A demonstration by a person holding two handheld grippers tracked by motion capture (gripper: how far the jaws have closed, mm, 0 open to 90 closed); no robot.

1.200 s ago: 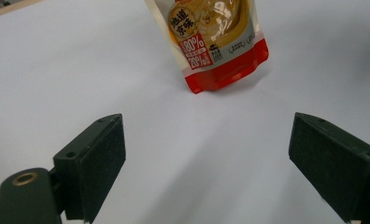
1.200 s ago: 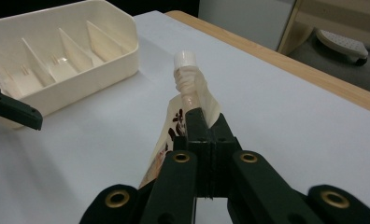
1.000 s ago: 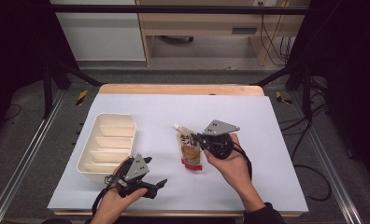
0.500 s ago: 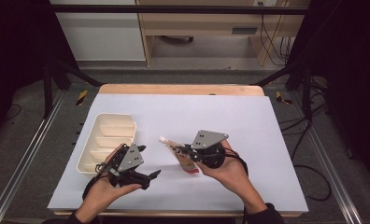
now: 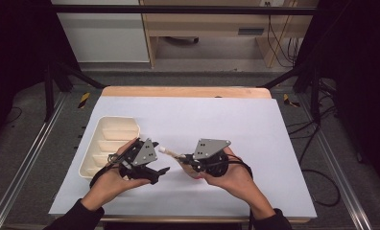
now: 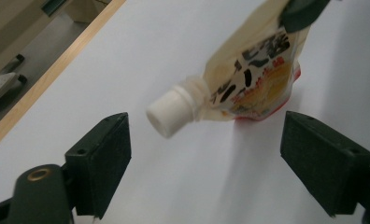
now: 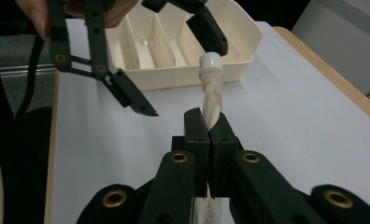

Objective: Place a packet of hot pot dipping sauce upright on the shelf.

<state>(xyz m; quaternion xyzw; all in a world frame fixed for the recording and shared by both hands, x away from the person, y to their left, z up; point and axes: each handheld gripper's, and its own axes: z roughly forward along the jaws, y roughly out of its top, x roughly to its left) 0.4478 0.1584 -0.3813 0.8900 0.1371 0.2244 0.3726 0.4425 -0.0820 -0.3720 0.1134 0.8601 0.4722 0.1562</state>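
A cream spouted pouch (image 5: 177, 155) with black and orange print hangs above the table, and my right gripper (image 5: 187, 158) is shut on its body. In the right gripper view the pouch (image 7: 212, 100) rises edge-on from the closed jaws, its white cap (image 7: 209, 62) pointing away. My left gripper (image 5: 160, 158) faces the spout from the left. Its jaws have just been closing a little but stand wide apart. In the left gripper view the cap (image 6: 169, 114) lies between the pads without touching either, with my left gripper (image 6: 206, 135) open around it.
A cream tray (image 5: 88, 158) with several compartments sits at the table's left, just behind the left hand. The white table sheet (image 5: 236, 120) stretches away to the right and back, ending at a wooden far edge (image 5: 188, 91).
The left gripper has risen off the table and moved up toward the pouch. The right gripper has carried the pouch left, with its spout now pointing between the left jaws.
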